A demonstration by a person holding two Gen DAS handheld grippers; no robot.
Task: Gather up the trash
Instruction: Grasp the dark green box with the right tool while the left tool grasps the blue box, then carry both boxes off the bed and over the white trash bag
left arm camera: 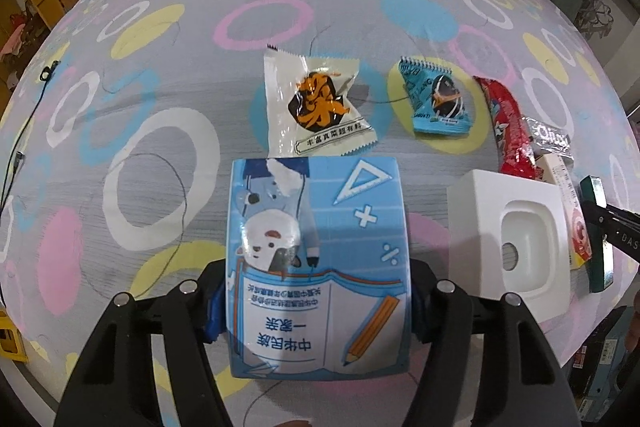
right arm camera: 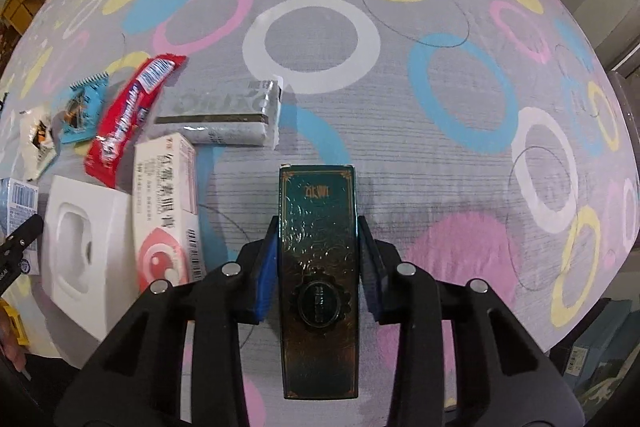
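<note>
Clamping my left gripper [left arm camera: 316, 307] on the blue carton [left arm camera: 318, 267] and my right gripper [right arm camera: 318, 267] on the dark green box [right arm camera: 318, 279] above the bedspread [right arm camera: 400, 147], I judge the glossy, seemingly narrow-held box may slip.

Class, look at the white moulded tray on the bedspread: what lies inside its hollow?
The white moulded tray has a rounded hollow holding nothing, only a small round hole in its floor. What lies under the tray is covered.
</note>
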